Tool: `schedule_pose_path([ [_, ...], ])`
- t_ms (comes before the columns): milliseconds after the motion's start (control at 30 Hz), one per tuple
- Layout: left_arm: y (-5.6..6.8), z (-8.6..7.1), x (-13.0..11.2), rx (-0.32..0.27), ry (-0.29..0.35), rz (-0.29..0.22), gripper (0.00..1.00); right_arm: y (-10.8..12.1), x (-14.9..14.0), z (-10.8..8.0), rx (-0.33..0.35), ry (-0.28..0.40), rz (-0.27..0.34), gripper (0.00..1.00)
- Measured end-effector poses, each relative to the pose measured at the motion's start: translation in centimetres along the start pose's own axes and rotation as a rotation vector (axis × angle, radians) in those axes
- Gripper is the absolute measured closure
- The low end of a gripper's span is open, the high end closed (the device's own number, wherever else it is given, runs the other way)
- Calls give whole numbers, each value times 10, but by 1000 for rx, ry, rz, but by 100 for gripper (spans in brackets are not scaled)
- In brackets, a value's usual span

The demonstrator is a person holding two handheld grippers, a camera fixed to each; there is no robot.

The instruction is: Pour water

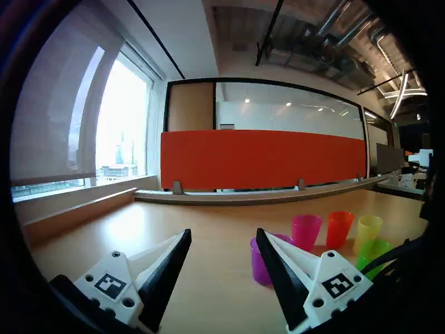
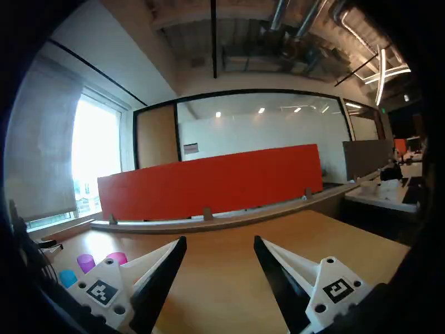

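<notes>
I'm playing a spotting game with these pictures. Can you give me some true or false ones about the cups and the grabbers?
1. The left gripper is open and empty. True.
2. The orange cup stands between the pink cup and the yellow cup. True.
3. The right gripper is squeezing a cup. False: it is open and holds nothing.
4. The long divider at the back is blue. False: it is orange-red.
</notes>
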State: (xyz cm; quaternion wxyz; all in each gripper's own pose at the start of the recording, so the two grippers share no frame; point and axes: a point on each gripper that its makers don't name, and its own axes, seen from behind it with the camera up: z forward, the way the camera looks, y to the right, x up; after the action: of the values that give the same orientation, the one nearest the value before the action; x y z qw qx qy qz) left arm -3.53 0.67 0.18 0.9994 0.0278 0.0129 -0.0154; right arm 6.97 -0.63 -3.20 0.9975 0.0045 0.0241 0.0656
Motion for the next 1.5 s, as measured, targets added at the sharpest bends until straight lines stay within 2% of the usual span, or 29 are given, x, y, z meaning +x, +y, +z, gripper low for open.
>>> schedule_pose_path([
  [567, -1, 0, 0, 3, 0, 0, 15, 1, 2, 3, 2, 1, 0, 7],
  [1067, 4, -2, 0, -14, 0, 0, 14, 3, -1, 6, 3, 1, 0, 7],
  [1267, 4, -2, 0, -14, 0, 0, 14, 4, 8, 7, 3, 27, -23, 7],
  [1500, 4, -2, 0, -13, 0, 0, 14, 7, 2, 13, 7, 31, -69, 6],
])
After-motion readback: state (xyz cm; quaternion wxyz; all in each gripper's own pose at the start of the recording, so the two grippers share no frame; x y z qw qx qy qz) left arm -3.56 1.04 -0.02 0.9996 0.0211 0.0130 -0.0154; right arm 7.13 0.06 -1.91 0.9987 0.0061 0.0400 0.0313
